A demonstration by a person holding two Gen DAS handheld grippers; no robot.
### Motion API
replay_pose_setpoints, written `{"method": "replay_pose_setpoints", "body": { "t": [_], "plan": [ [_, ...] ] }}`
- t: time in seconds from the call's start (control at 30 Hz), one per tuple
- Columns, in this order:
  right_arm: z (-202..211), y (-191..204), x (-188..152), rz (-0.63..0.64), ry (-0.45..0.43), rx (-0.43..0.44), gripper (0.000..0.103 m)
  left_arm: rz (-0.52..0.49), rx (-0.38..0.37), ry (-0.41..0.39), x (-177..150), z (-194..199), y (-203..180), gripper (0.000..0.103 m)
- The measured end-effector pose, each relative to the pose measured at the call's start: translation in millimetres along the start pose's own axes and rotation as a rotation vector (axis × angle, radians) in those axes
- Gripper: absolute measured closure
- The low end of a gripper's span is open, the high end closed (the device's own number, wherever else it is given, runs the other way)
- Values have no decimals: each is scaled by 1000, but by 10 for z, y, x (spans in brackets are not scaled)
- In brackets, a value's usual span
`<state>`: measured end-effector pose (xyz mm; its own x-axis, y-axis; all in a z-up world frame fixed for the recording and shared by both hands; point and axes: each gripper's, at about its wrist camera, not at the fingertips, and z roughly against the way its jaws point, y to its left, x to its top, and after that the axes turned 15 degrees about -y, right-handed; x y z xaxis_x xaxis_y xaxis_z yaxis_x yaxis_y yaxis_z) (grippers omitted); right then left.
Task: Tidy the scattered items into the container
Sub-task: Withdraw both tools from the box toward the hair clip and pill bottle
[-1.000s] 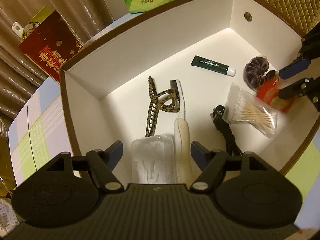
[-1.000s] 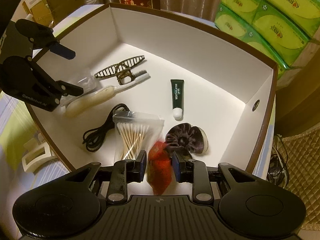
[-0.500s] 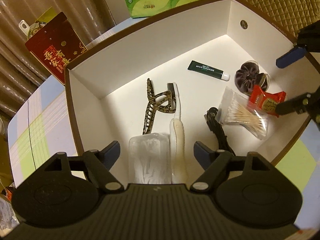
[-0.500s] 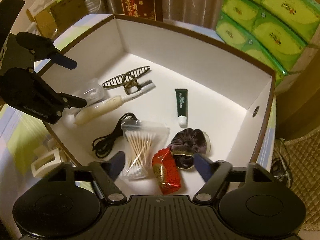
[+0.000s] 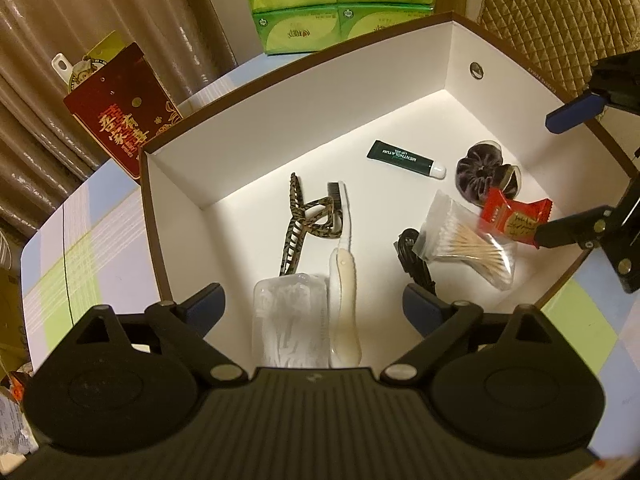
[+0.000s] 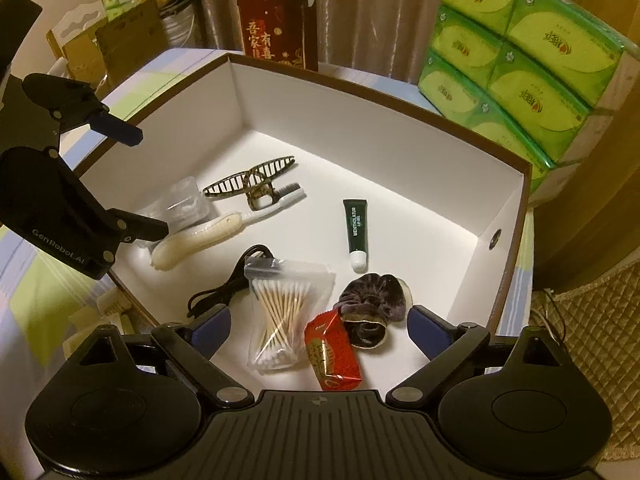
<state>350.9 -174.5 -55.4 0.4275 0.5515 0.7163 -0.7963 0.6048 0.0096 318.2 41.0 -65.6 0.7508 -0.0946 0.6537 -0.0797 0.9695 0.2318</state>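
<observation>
Left gripper (image 5: 312, 304): jaws opening, nothing pressed between the pads. The clear plastic case (image 5: 290, 316) and cream-handled brush (image 5: 344, 304) lie on the box floor below the gap, apart from both fingers, long axes running away from the camera.

Right gripper (image 6: 318, 328): jaws likewise opening, released. The red snack packet (image 6: 332, 354) lies free just under the gap, leaning against the cotton-swab bag (image 6: 280, 312) on one side and the dark velvet scrunchie (image 6: 370, 304) on the other; neither pad touches it.

Relation that matters next: everything in view sits below and ahead of both grippers, already inside the white box (image 6: 384, 152). Judged from that, each hand has nothing left to fetch here and must look outside the walls (the right is nearer the packet end, the left nearer the brush end).

Box contents, near to far in the right view: packet, swabs, scrunchie, black cable (image 6: 224, 292), brush, clear case, green lip-gel tube (image 6: 355, 232) with cap toward the camera, tortoiseshell hair claw (image 6: 252, 184) touching the brush head.

Beyond the box: red printed carton (image 6: 276, 30), stacked green tissue packs (image 6: 516, 52), curtain behind. Checked tablecloth (image 5: 80, 248) beside the box shows no loose items that I can make out.
</observation>
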Motion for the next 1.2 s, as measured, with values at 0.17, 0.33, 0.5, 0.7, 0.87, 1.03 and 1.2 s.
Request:
{"method": "replay_pose_setpoints", "body": {
  "t": [0.17, 0.33, 0.5, 0.7, 0.87, 1.03, 1.2],
  "plan": [
    [77, -5, -5, -15, -23, -19, 10, 13, 3, -17, -1, 111, 14, 9],
    [176, 46, -18, -17, -53, -32, 9, 38, 1, -38, -41, 278, 28, 9],
    [332, 124, -56, -29, -99, -33, 9, 73, -11, -67, -137, 515, 55, 9],
    [584, 285, -153, -24, -162, -30, 9, 136, -4, -89, -404, 845, 140, 10],
    [739, 462, -257, -18, -193, -12, 9, 199, 3, -75, -715, 1045, 202, 10],
    [805, 665, -380, -27, -209, 30, 9, 287, 19, -45, -1036, 1170, 278, 10],
    [701, 892, -562, -39, -174, 98, 9, 373, 13, -20, -1293, 1219, 318, 10]
  ]
}}
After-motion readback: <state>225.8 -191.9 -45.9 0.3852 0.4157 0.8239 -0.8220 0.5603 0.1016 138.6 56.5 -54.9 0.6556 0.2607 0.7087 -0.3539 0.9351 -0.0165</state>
